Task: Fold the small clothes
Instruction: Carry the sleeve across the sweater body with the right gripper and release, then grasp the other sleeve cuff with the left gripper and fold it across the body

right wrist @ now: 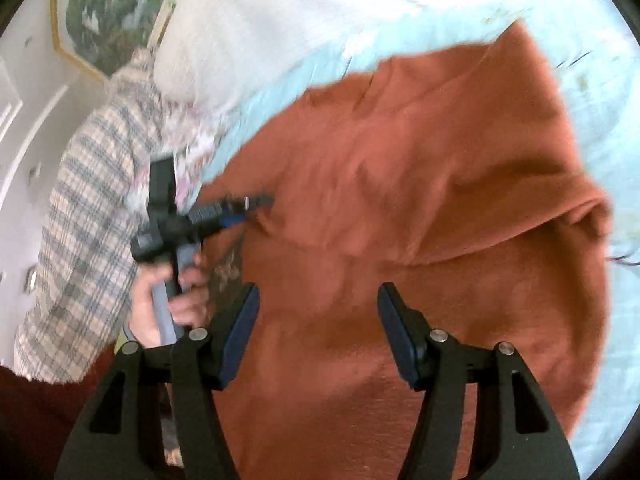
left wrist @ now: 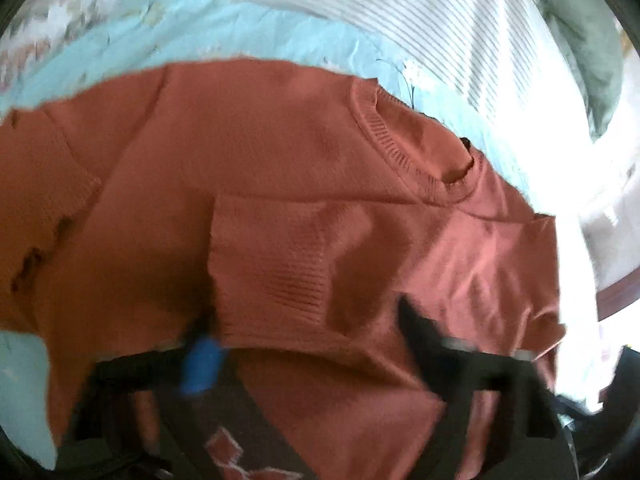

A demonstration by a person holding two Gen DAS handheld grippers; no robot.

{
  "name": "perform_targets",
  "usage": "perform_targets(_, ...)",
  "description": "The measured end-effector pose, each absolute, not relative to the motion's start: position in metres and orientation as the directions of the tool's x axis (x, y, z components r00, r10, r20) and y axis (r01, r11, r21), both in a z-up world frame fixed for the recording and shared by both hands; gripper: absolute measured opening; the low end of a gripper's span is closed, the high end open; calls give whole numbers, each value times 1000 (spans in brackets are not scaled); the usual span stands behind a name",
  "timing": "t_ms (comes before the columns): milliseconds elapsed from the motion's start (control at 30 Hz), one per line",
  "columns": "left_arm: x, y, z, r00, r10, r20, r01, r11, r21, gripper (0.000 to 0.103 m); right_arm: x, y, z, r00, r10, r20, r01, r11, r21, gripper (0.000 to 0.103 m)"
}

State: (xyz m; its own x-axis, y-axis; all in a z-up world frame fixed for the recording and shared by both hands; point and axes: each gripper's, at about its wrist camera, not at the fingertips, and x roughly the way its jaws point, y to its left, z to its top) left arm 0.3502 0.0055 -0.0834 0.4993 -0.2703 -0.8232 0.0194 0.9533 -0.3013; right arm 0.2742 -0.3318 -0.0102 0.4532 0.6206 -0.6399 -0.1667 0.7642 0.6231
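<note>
A rust-orange knit sweater point(left wrist: 280, 152) lies spread on a light blue sheet point(left wrist: 240, 28), its ribbed collar point(left wrist: 404, 148) toward the upper right. One sleeve with a ribbed cuff point(left wrist: 280, 272) is folded across the body. My left gripper point(left wrist: 308, 344) is open just above the sweater, the cuff between its blurred fingers. In the right wrist view the sweater point(right wrist: 420, 200) fills the middle. My right gripper point(right wrist: 318, 320) is open and empty above it. The left gripper point(right wrist: 256, 202) shows there too, at the sweater's left edge, held by a hand.
A white striped pillow point(left wrist: 460, 20) and a grey-green cloth point(left wrist: 584, 40) lie beyond the sweater. The person's plaid sleeve point(right wrist: 88, 220) is at the left of the right wrist view, with a framed picture point(right wrist: 108, 12) on the wall behind.
</note>
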Motion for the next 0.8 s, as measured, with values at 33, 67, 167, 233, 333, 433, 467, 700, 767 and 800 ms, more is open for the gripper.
perform_targets(33, 349, 5, -85, 505, -248, -827, 36, 963, -268, 20, 274, -333, -6, 476, 603, -640, -151, 773, 616, 62)
perform_targets(67, 349, 5, -86, 507, -247, -826, 47, 964, -260, 9, 274, -338, -3, 496, 585, -642, -133, 782, 609, 62)
perform_targets(167, 340, 24, -63, 585, -266, -766, 66, 957, -281, 5, 271, -367, 3, 572, 510, -642, -55, 805, 590, 62)
perform_targets(233, 336, 41, -48, 668, -184, -721, 41, 977, -211, 5, 275, -381, 0, 595, 460, -659, -2, 821, 572, 63)
perform_targets(333, 347, 60, -58, 641, -194, -742, 26, 973, -231, 5, 292, -395, -10, 598, 394, -698, 81, 837, 542, 63)
perform_targets(433, 347, 62, -68, 629, -192, -753, 39, 976, -216, 6, 311, -400, -14, 598, 373, -709, 93, 847, 524, 63)
perform_targets(467, 346, 62, -69, 630, -189, -753, 41, 977, -211, 6, 320, -400, -17, 593, 368, -716, 95, 851, 516, 63)
perform_targets(700, 344, 61, -72, 639, -184, -747, 38, 977, -208, 6, 368, -397, -48, 511, 337, -791, 127, 880, 458, 54)
perform_targets(767, 343, 61, -70, 643, -183, -744, 40, 978, -206, 6, 369, -396, -49, 503, 322, -802, 119, 894, 432, 11)
perform_targets(800, 342, 61, -70, 643, -183, -743, 41, 978, -206, 6, 367, -398, -45, 521, 315, -793, 118, 894, 432, 11)
